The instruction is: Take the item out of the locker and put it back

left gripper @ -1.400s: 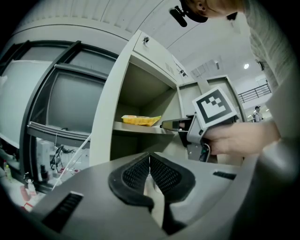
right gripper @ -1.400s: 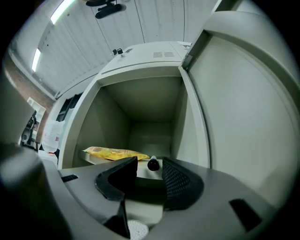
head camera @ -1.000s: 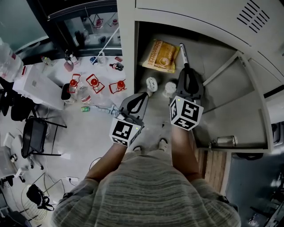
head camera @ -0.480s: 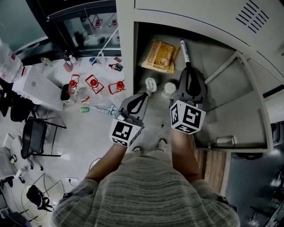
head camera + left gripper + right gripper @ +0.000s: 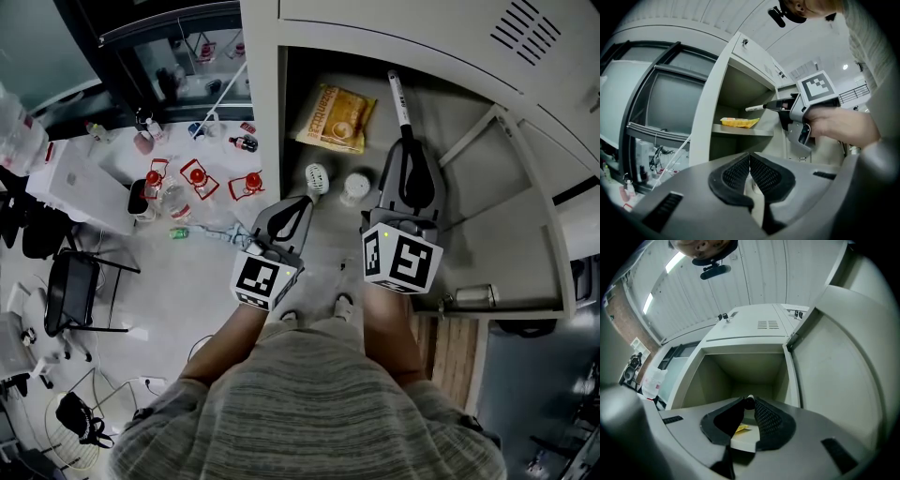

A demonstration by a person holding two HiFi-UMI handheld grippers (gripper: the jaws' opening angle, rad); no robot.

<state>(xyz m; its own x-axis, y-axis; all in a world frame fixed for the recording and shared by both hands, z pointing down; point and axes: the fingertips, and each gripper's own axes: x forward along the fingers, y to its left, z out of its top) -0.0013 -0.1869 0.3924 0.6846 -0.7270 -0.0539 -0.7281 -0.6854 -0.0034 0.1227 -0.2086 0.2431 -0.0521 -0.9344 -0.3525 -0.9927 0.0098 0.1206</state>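
well, the right gripper (image 5: 406, 141) pinches a black-and-white marker pen (image 5: 397, 97) by its dark end. the pen points into the open locker (image 5: 267, 103), in the air above the shelf where a yellow snack packet (image 5: 339, 117) lies. the left gripper (image 5: 302, 204) sits outside the locker, jaws pressed together on nothing.

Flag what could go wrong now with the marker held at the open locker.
1. The right gripper pinches the marker only by its end, at the tips of its fingers; it could pivot or slip out.
2. If dropped, it may hit the yellow packet or roll off the shelf.
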